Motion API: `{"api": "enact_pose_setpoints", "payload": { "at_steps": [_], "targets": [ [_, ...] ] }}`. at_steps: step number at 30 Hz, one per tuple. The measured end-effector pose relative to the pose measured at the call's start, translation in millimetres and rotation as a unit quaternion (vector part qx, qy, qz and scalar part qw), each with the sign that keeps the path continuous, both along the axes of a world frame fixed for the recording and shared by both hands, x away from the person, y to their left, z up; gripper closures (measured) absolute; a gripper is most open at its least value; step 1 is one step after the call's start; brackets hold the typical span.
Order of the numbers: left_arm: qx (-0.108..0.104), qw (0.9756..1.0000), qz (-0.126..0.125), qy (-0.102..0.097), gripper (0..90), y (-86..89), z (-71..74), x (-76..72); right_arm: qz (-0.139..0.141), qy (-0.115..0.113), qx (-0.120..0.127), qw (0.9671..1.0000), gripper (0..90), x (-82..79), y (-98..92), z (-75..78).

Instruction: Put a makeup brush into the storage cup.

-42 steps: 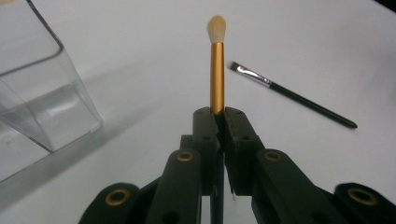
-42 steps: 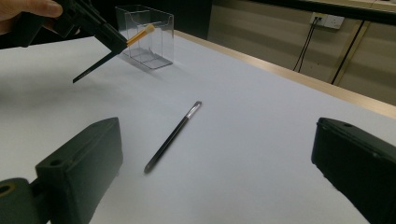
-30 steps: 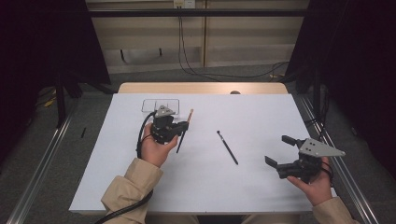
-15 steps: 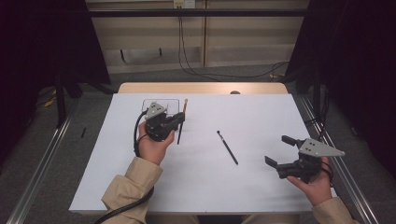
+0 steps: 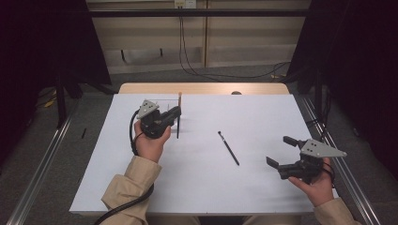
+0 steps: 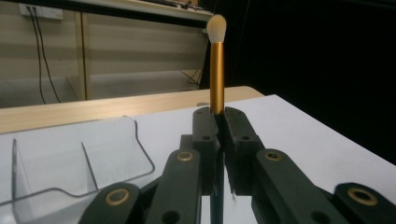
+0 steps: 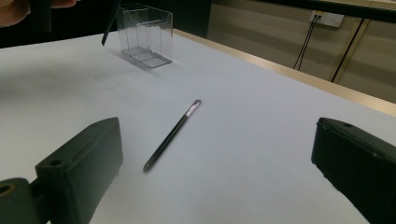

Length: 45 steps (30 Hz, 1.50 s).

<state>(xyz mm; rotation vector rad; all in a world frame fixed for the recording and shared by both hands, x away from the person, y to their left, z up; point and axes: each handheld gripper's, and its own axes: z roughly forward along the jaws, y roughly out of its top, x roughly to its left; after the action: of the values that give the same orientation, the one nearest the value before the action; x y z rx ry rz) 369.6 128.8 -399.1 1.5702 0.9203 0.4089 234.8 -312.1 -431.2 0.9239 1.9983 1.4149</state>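
Left gripper (image 5: pixel 172 114) shut tight on a makeup brush (image 6: pixel 216 70), held upright above the tabletop (image 5: pixel 197 187), fluffy tip up and dark handle end down. Gold stem pinched between the jaws. Clear plastic holder (image 6: pixel 70 158) just beside and below, with thin walls and a few slots inside.

Right gripper (image 5: pixel 286 152) held low near the right edge of the tabletop, jaws wide open, nothing in them. Thin black brush (image 7: pixel 170 135) flat on the white sheet, near the middle, well apart from both grippers.

Probably very light, both brushes. Stiff in the stem, soft at the hairs. Smooth and round, so likely to slip or spin if pinched loosely. Best held on the stem near the middle, never on the hairs. Flat brush harder to lift, being so thin against the sheet.

Holder likely light too, and easy to tip or push if bumped. Slots narrow, so a straight drop needed.

Plenty of bare room on the sheet all around. Tabletop edge close to the right hand (image 5: pixel 317 187), so care there.
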Motion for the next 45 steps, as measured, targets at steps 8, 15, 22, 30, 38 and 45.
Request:
{"api": "enact_pose_setpoints", "payload": {
  "at_steps": [8,15,22,30,38,45],
  "targets": [
    [-0.008,0.9999,0.007,-0.012,84.2,2.7,4.6,1.3,-0.001,0.0,0.001,1.0,1.5,-0.5,-0.3,0.4],
    [-0.023,0.9994,0.013,-0.022,84.1,4.3,7.6,4.1,0.0,0.0,0.0,1.0,1.4,-0.6,-0.1,0.5],
    [-0.038,0.9987,0.02,-0.029,84.2,4.8,12.6,8.4,-0.002,-0.002,0.001,1.0,1.4,-0.7,-0.4,0.6],
    [-0.048,0.9982,0.022,-0.03,84.1,5.4,17.2,14.8,-0.002,-0.004,0.003,1.0,1.4,-0.9,-1.0,1.2],
    [-0.058,0.9972,0.026,-0.038,84.1,7.0,22.2,20.9,-0.002,-0.004,0.003,1.0,1.4,-0.9,-1.0,1.2],
    [-0.059,0.9969,0.028,-0.044,84.1,6.3,24.6,25.5,-0.002,-0.004,0.002,1.0,1.5,-0.8,-1.1,1.0]
  ]
}}
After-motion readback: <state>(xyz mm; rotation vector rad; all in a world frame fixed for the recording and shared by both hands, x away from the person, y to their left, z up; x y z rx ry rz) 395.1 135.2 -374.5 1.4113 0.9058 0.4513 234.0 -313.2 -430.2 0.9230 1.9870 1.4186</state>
